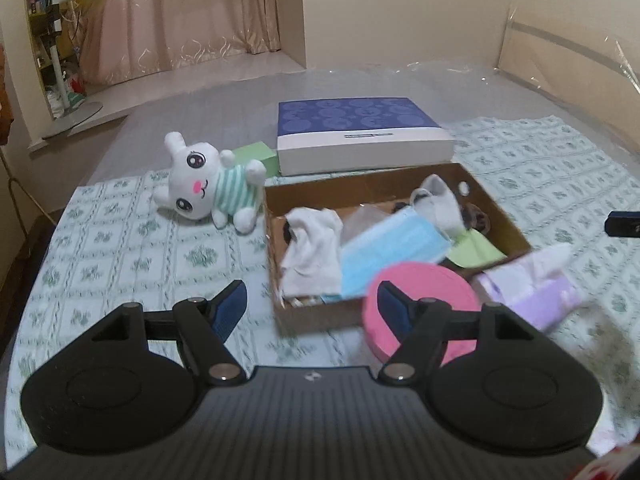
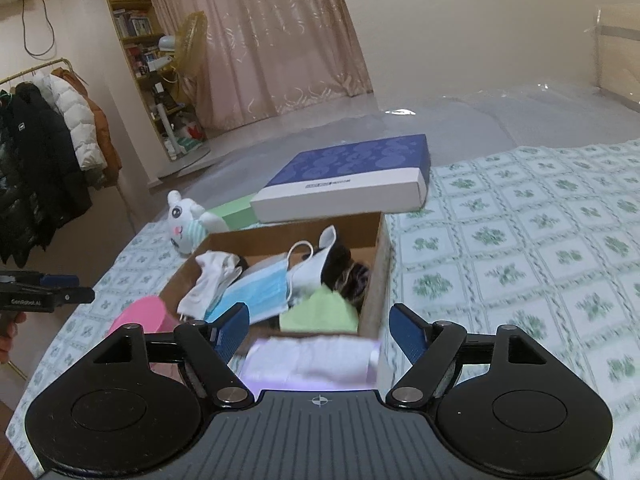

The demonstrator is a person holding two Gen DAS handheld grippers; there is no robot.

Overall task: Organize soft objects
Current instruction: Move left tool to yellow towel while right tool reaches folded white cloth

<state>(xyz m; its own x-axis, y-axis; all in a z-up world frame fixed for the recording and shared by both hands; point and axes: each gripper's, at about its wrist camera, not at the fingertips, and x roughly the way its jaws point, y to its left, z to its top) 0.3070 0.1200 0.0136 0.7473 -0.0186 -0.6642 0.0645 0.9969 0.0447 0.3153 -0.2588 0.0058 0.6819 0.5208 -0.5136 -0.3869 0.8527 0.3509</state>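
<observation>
The box (image 1: 400,248) is the landmark: an open cardboard tray on the bed, already holding white socks (image 1: 310,252), a blue mask (image 1: 394,254), a green cloth (image 1: 474,252) and some darker items at its far right corner. What lies outside it is what is left to sort, as I judge it. The bunny (image 1: 212,188) lies just off the box's left wall, near its far-left corner, on its back with its long axis running roughly along that wall, head away from the box. The tissue pack (image 2: 312,360) lies against the box's near wall, long axis parallel to that wall. A pink round tub (image 1: 420,312) sits at the near wall too, left of the tissues.

The left gripper (image 1: 312,308) hangs spread wide with nothing between its pads, short of the box's near-left corner; the bunny is ahead and to its left, so the left hand is the nearer one for it. The right gripper (image 2: 320,328) also stands wide, with the tissue pack directly below and between its fingers; the pads seem clear of it, though blur makes contact hard to rule out. Its jaws line up across the pack's long axis, not its short one.
</observation>
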